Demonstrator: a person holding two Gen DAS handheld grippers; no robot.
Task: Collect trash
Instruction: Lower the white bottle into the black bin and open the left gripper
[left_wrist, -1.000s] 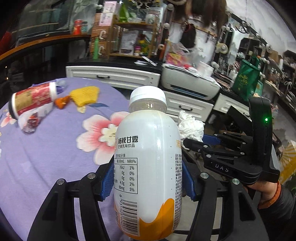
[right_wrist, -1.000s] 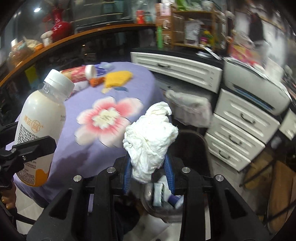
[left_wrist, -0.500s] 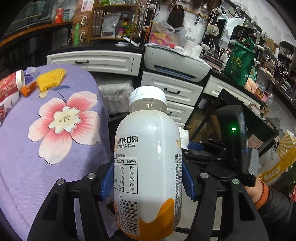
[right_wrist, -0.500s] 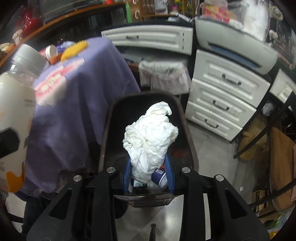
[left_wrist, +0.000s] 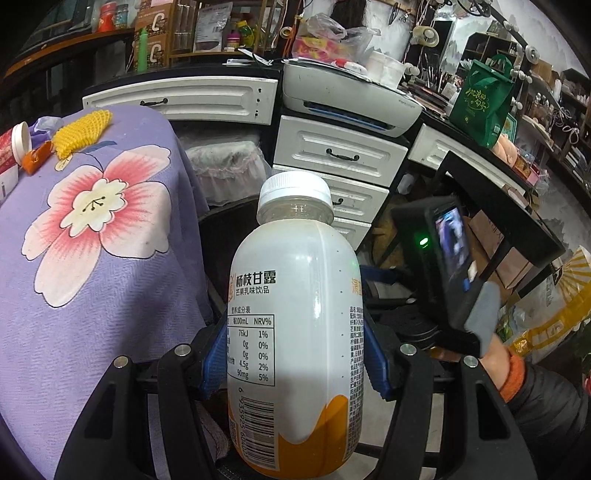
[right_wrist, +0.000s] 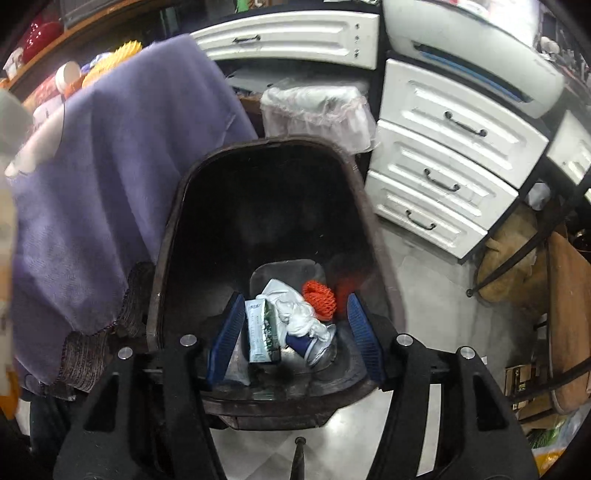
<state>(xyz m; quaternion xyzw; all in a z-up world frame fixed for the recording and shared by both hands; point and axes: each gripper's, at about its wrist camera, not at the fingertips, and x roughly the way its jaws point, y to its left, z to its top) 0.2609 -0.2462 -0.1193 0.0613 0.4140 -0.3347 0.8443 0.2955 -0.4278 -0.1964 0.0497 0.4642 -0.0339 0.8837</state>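
My left gripper (left_wrist: 293, 363) is shut on a white drink bottle (left_wrist: 295, 332) with a white cap and orange base, held upright beside the purple flowered table (left_wrist: 74, 280). My right gripper (right_wrist: 295, 341) is open and empty over a dark trash bin (right_wrist: 173, 229). At the bin's bottom lie a crumpled white tissue (right_wrist: 301, 317), a green-white carton (right_wrist: 262, 328), an orange net (right_wrist: 319, 295) and a blue can (right_wrist: 308, 341). The right gripper's body (left_wrist: 450, 266) shows in the left wrist view.
On the table's far edge lie a yellow foam net (left_wrist: 83, 131), an orange scrap (left_wrist: 35, 160) and a red-labelled cup (left_wrist: 13, 146). White drawers (right_wrist: 436, 173), a printer (left_wrist: 351, 94) and a lace-covered stool (right_wrist: 317, 110) stand behind the bin.
My right gripper opened and the white tissue dropped into the bin. Both grippers swung right from the table toward the bin; the left still holds the bottle.
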